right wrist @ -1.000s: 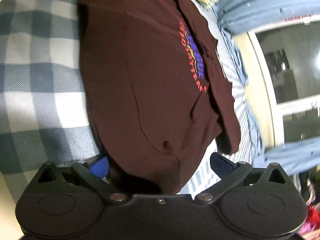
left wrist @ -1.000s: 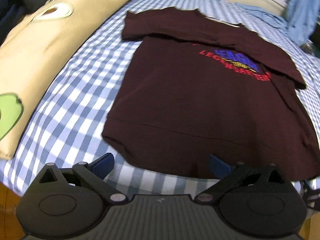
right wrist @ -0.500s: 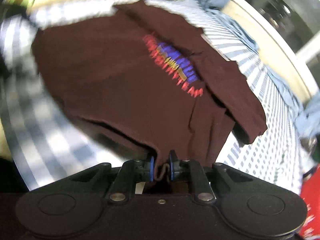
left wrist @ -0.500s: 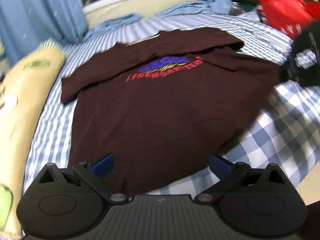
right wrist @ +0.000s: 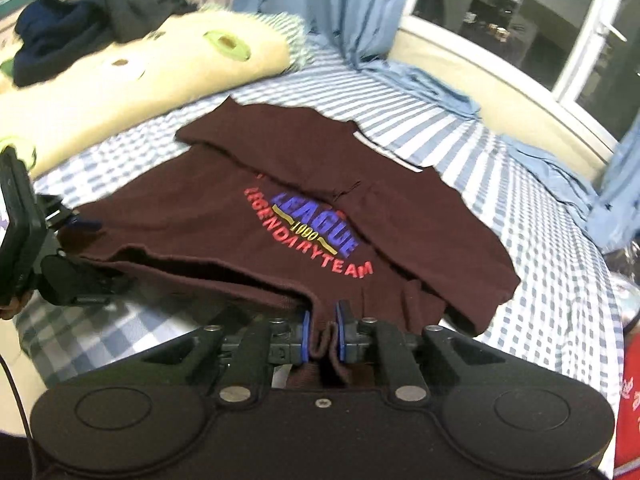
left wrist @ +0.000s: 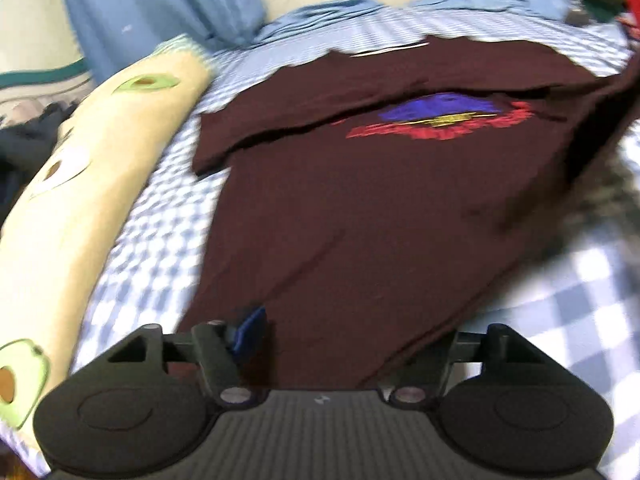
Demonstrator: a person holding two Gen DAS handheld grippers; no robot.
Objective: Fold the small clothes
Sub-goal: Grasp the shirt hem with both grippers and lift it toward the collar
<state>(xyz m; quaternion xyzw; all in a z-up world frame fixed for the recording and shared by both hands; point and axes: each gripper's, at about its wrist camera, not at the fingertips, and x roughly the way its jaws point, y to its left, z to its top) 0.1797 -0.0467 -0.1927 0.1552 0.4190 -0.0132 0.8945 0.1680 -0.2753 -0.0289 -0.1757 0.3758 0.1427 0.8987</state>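
Observation:
A maroon T-shirt [left wrist: 380, 208] with a red and blue print lies flat on the bed, its sleeves folded in. My right gripper [right wrist: 322, 332] is shut on the shirt's bottom hem and holds that corner pinched and raised off the bed. My left gripper [left wrist: 344, 344] straddles the other end of the hem. Its jaws are closing with cloth between them but still stand wide apart. One blue pad [left wrist: 248, 334] shows, and the shirt covers the other fingertip. In the right wrist view the left gripper [right wrist: 82, 246] is at the shirt's left corner.
A long cream pillow [left wrist: 80, 200] with avocado prints runs along the shirt's left side, with dark clothes [right wrist: 72, 24] piled on it. Blue curtains [right wrist: 320, 0] and a window [right wrist: 520, 20] lie beyond. Checked bedding [left wrist: 580, 300] covers the near edge. A red item [right wrist: 628, 400] is at right.
My right gripper shut on the hem and rose with it while rolling. My left gripper swung over to the hem's other corner, and its jaws narrowed around the cloth.

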